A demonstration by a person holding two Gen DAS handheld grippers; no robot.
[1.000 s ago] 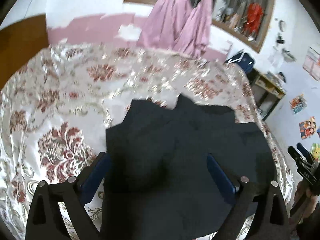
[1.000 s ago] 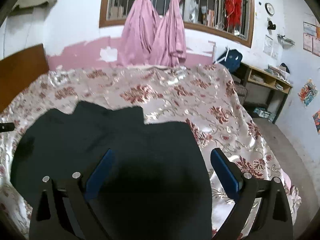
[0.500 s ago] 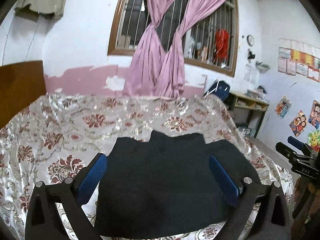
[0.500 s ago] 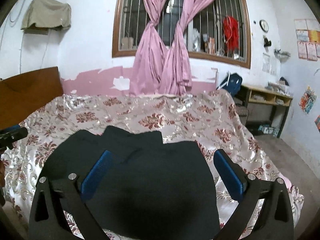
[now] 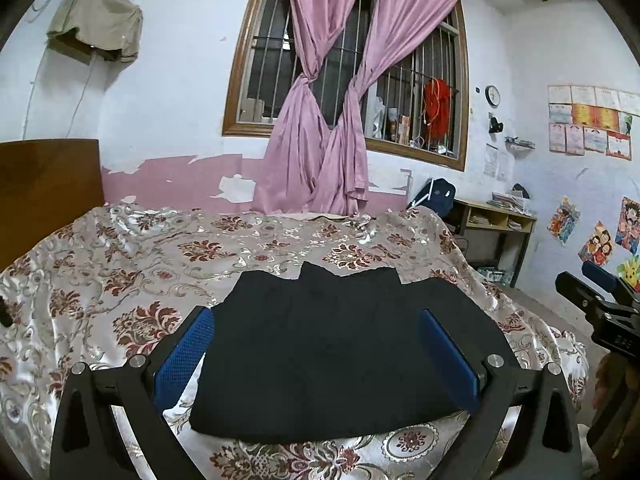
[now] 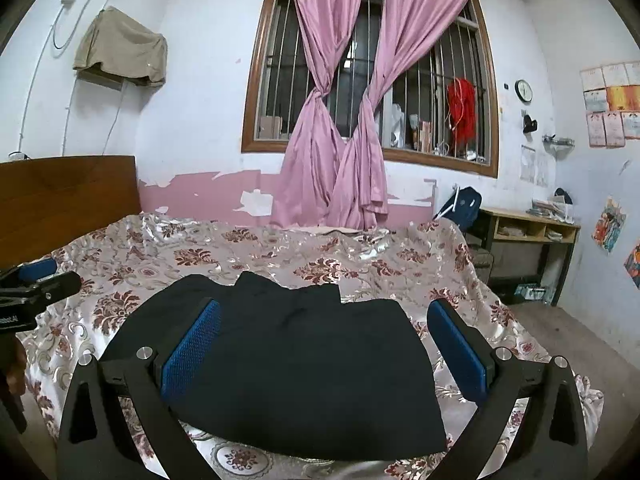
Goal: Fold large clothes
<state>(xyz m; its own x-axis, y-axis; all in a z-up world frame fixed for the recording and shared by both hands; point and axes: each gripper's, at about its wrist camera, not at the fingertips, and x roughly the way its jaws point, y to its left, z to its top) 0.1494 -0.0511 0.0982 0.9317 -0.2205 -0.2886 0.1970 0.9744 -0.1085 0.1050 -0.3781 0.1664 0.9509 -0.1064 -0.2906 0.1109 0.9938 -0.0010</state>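
A folded black cloth garment (image 5: 340,352) (image 6: 296,372) is laid flat on the near part of a bed covered by a shiny cream bedspread with red floral patterns (image 5: 120,272) (image 6: 400,260), close to the front edge. Its far edge is uneven, with a raised notch near the middle; no seams, sleeves or collar can be made out in the dark fabric, so the kind of garment cannot be told.

The left gripper (image 5: 320,352) is held above the garment with its blue-padded fingers (image 5: 184,356) spread wide and nothing between them. The right gripper (image 6: 326,354) is likewise held over the garment, its blue-padded fingers (image 6: 458,352) released and apart. Parts of the garment's side edges are hidden behind the black finger frames in both views. In the left wrist view the right gripper (image 5: 600,308) is seen at the right margin, cut off by the frame; in the right wrist view the left gripper (image 6: 32,284) is cut off at the left margin.

Behind the bed, a brown wooden headboard (image 5: 48,184) (image 6: 68,196) is seen at the left, and knotted pink curtains (image 5: 328,120) (image 6: 348,120) hang over a barred, wood-framed window (image 5: 420,92) (image 6: 440,92). A wooden desk with shelves (image 5: 492,224) (image 6: 528,232) stands beside the bed at the right; its contents are too small to tell.
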